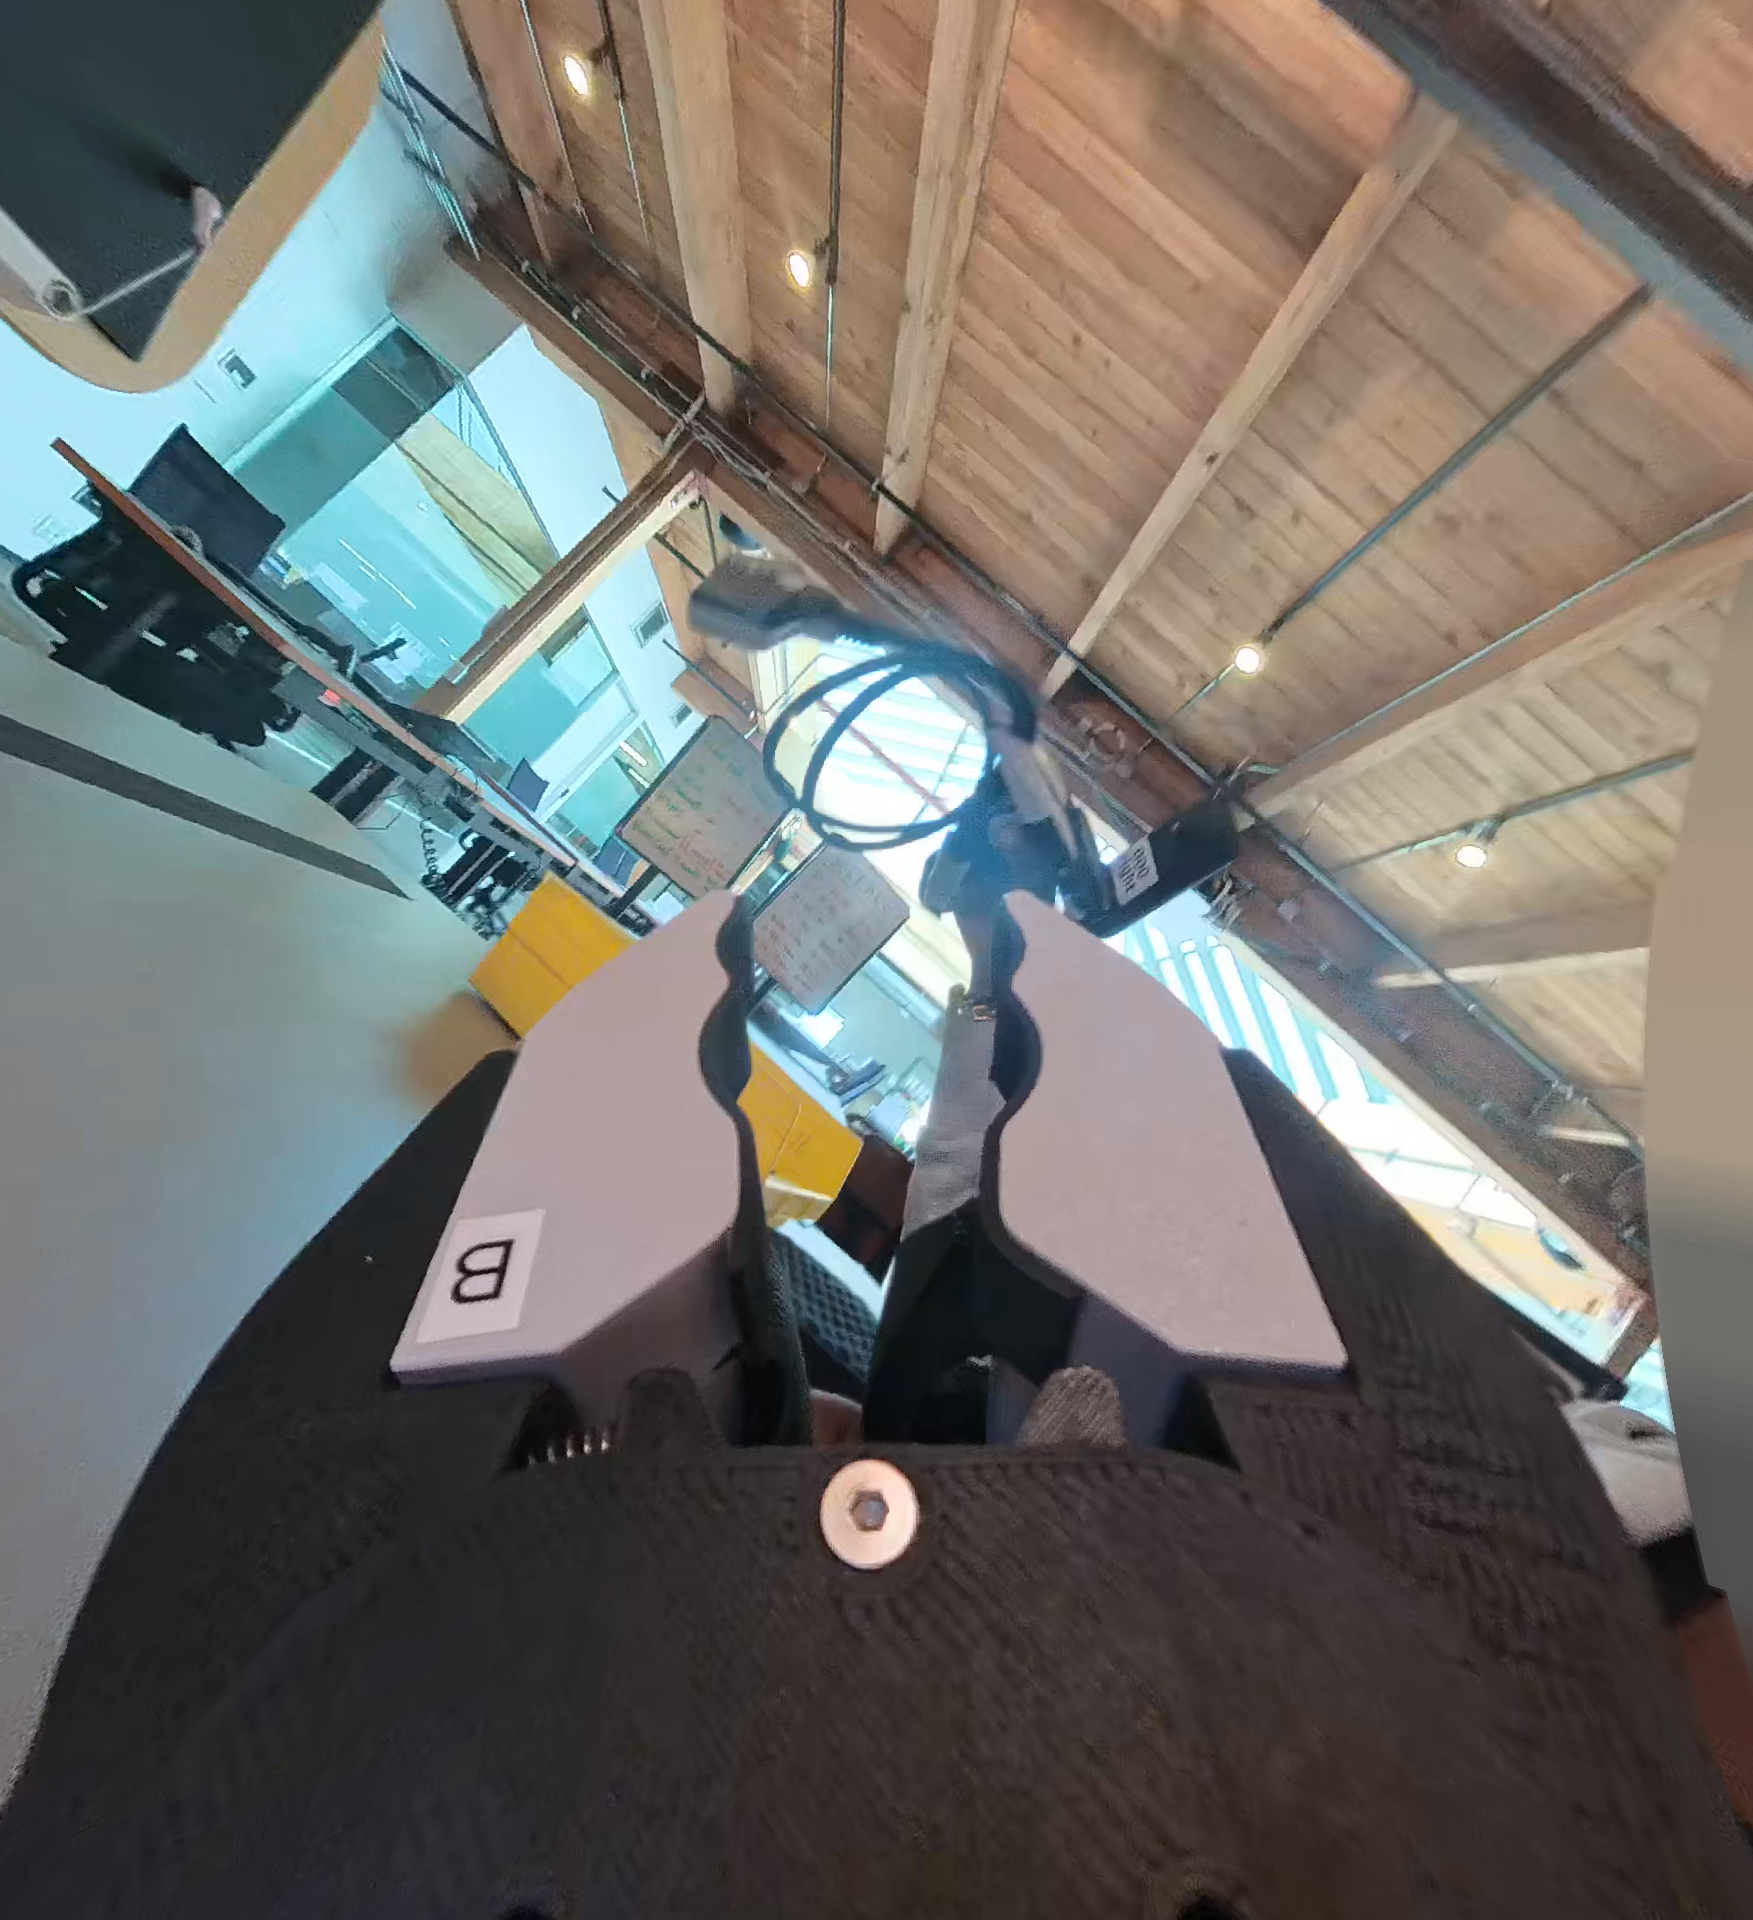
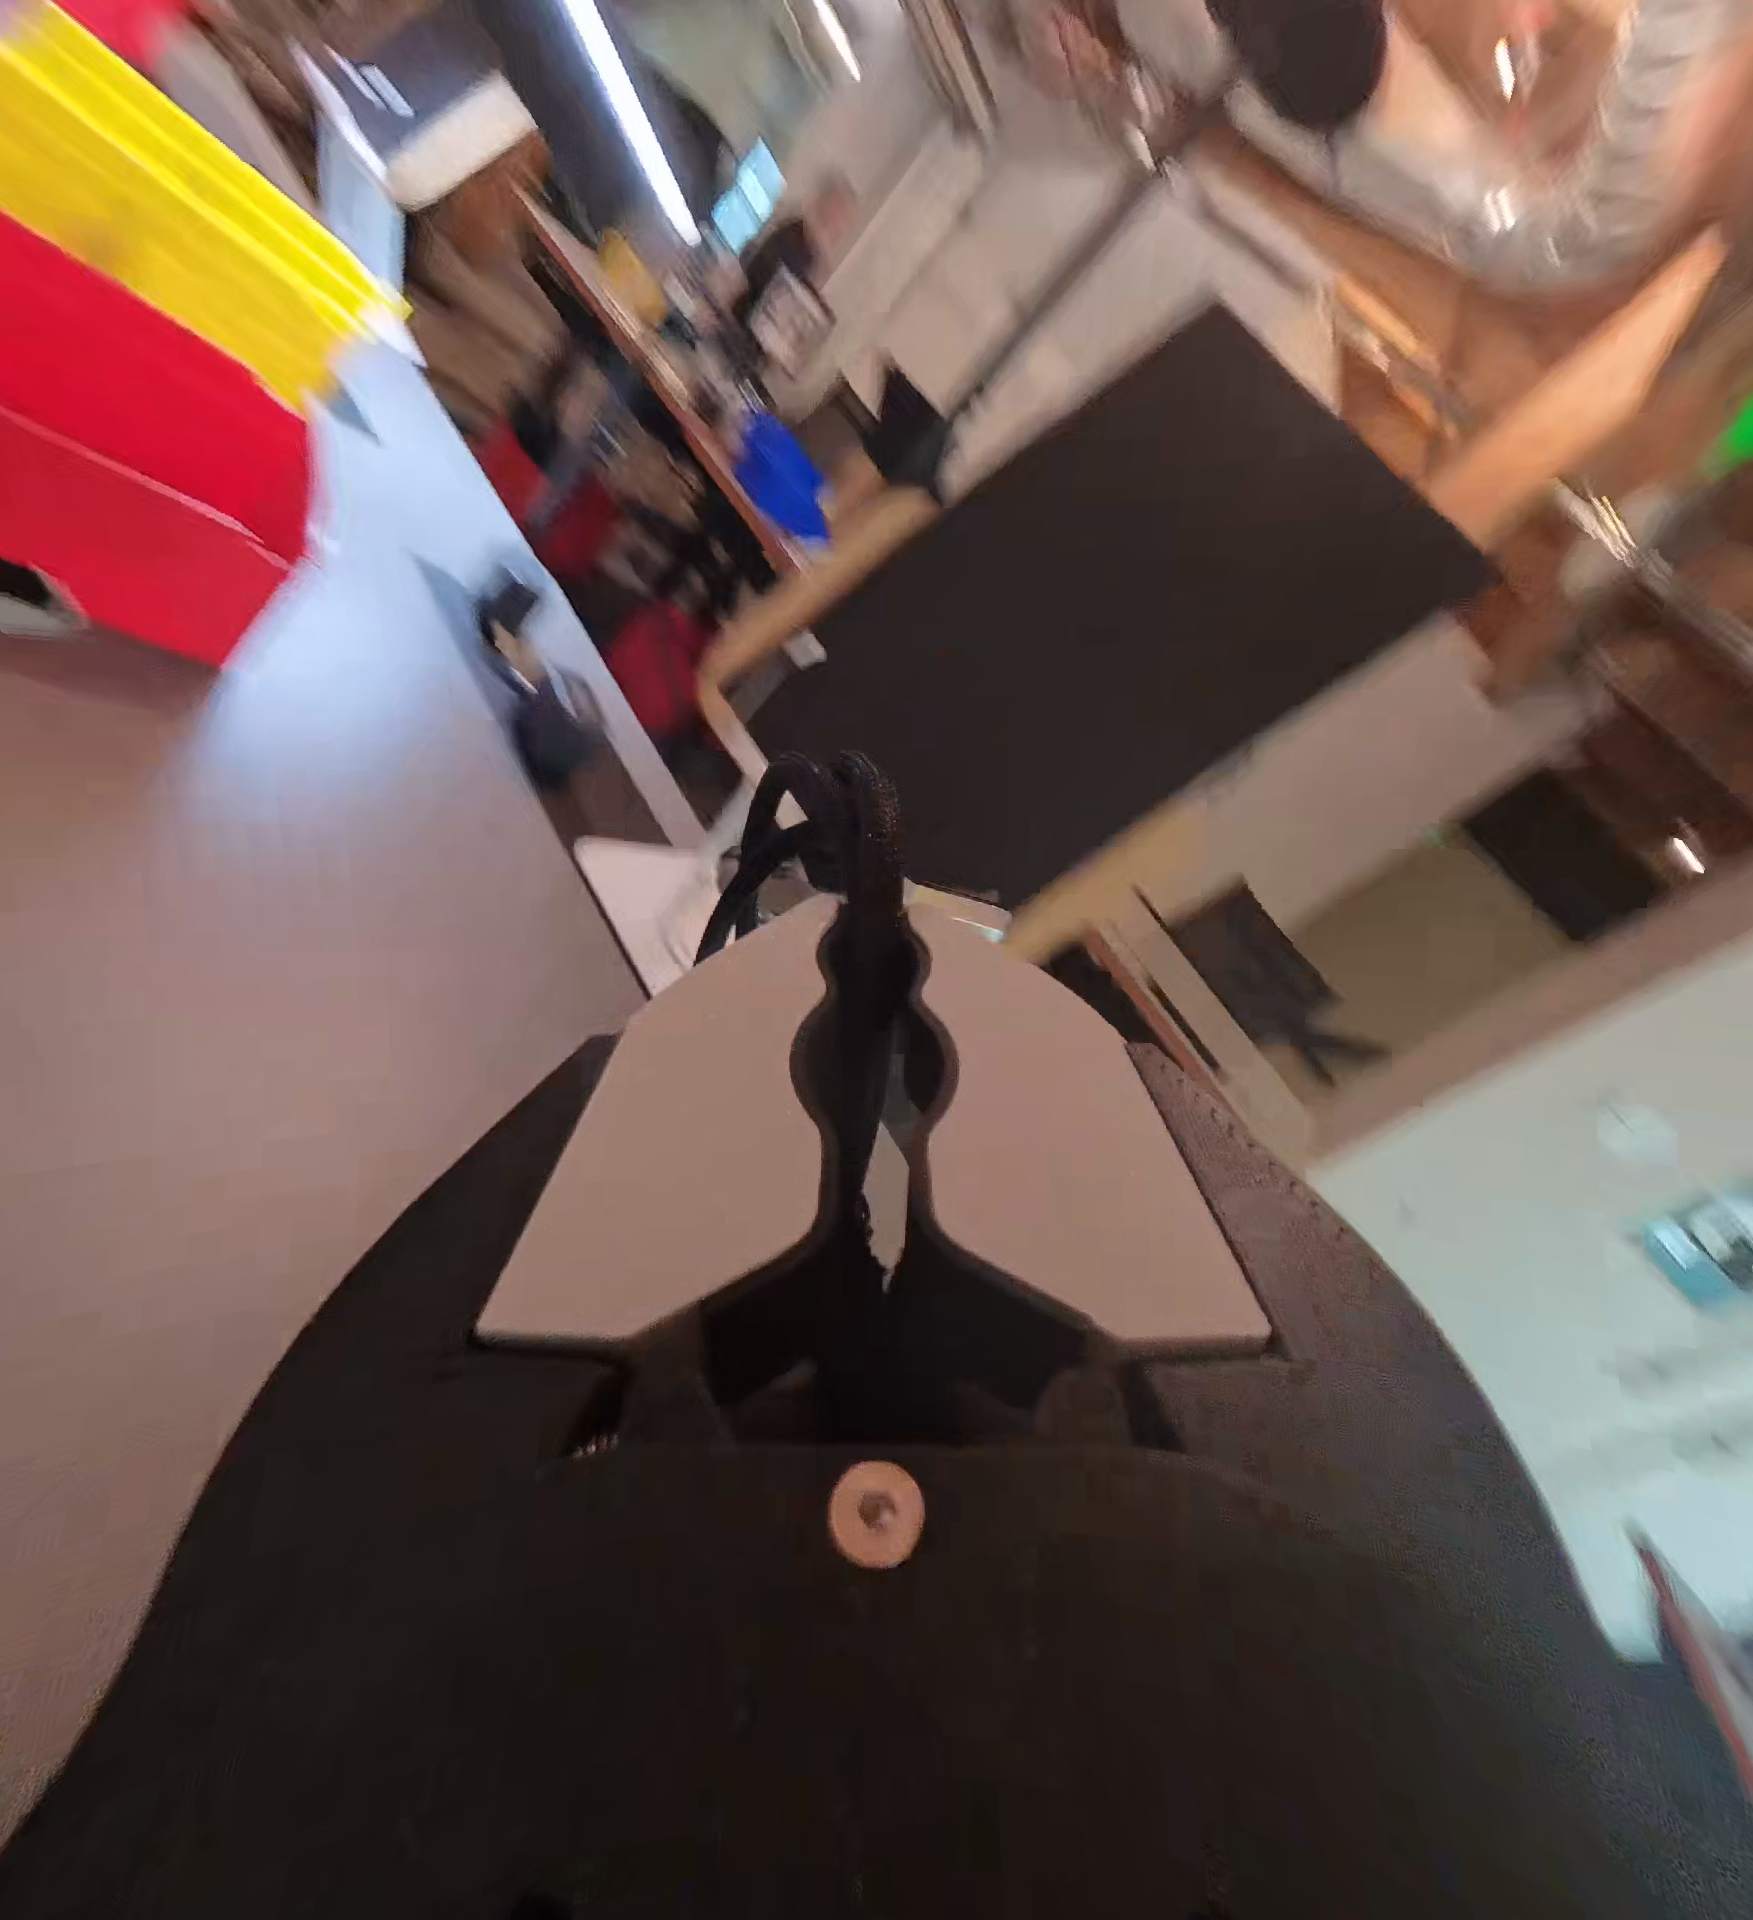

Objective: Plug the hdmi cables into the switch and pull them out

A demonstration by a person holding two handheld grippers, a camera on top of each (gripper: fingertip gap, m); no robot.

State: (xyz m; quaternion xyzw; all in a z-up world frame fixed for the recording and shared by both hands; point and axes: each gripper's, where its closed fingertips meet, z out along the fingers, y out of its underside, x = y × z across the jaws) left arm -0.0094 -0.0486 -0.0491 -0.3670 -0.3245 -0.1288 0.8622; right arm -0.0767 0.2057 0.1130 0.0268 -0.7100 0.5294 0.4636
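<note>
Under wooden ceiling beams [image 1: 1111, 312], both claws [image 1: 867, 925] [image 2: 867, 914] clamp black cables [image 1: 882, 748] [image 2: 867, 831].

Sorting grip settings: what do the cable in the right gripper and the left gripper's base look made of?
Cable: looks braided fabric sleeving, matte black, woven texture visible. Left gripper base: probably 3D-printed plastic, matte black, fine layer lines.
</note>
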